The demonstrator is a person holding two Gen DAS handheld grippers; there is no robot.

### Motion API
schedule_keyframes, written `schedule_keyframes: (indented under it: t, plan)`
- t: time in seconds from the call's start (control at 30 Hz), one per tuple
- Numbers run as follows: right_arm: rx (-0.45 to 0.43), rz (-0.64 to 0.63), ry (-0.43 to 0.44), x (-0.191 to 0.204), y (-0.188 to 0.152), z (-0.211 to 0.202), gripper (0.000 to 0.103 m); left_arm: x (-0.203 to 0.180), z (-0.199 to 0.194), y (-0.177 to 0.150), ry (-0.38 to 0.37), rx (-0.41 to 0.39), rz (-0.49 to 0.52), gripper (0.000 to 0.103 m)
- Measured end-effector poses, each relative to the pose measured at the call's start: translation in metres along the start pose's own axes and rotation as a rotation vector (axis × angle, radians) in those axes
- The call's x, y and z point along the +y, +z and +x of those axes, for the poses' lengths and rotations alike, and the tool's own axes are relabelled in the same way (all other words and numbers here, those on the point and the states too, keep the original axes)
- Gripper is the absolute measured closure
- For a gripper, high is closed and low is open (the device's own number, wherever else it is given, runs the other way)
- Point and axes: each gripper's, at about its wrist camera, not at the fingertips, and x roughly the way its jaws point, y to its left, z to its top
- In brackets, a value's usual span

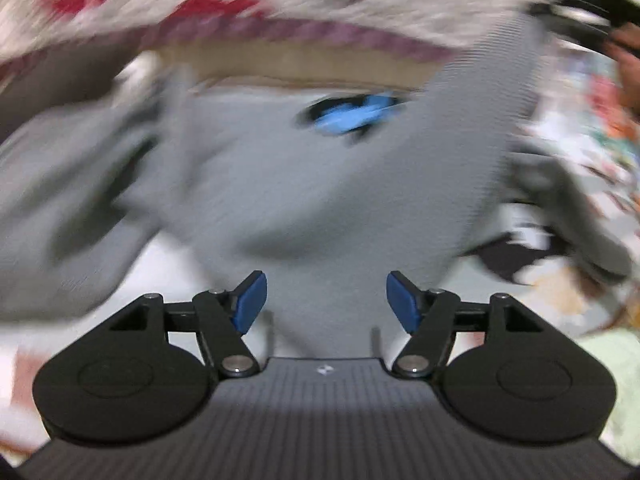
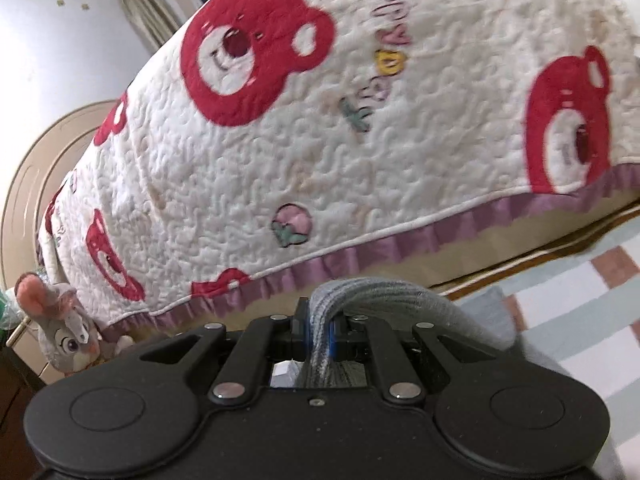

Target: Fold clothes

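1. While the left wrist view is badly smeared by motion blur, the left gripper (image 1: 322, 300) can be read clearly: its blue pads (image 1: 250, 300) stand well apart with nothing between them.
2. Beyond those pads a grey ribbed garment (image 1: 280, 184) hangs in front of the lens, filling the middle of that view; a blurred blue patch (image 1: 352, 114) shows on its upper part, and what it is cannot be told.
3. Seen from the right wrist, the right gripper (image 2: 320, 334) is pinched together on a bunched fold of the same grey garment (image 2: 372, 292), which arches up over the fingers and drops to the right.
4. Behind it runs a bed with a quilted white bedspread (image 2: 320, 132) printed with red bears and edged with a purple frill (image 2: 360, 248).
5. A plush rabbit toy (image 2: 64, 332) sits below the bedspread's lower left corner.
6. A striped pale rug (image 2: 580, 300) lies at the right, beside the bed's base.
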Motion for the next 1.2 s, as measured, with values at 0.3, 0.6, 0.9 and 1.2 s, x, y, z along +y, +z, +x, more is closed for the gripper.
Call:
schedule_keyframes:
  t: [0.3, 0.6, 0.9, 1.2]
  plan:
    - [0.039, 0.051, -0.101, -0.036, -0.035, -0.023, 0.092, 0.057, 0.034, -0.008, -0.242, 0.155, -0.342, 0.049]
    - [0.04, 0.135, -0.088, -0.052, -0.056, -0.022, 0.092, 0.02, 0.017, 0.017, -0.136, 0.031, -0.011, 0.08]
    - [0.207, 0.038, -0.111, -0.055, -0.001, 0.026, 0.092, 0.005, -0.011, 0.093, -0.068, -0.161, 0.259, 0.097]
    - [-0.15, 0.114, 0.094, -0.025, 0.067, 0.019, 0.092, 0.055, -0.026, 0.231, -0.028, -0.364, 0.096, 0.097]
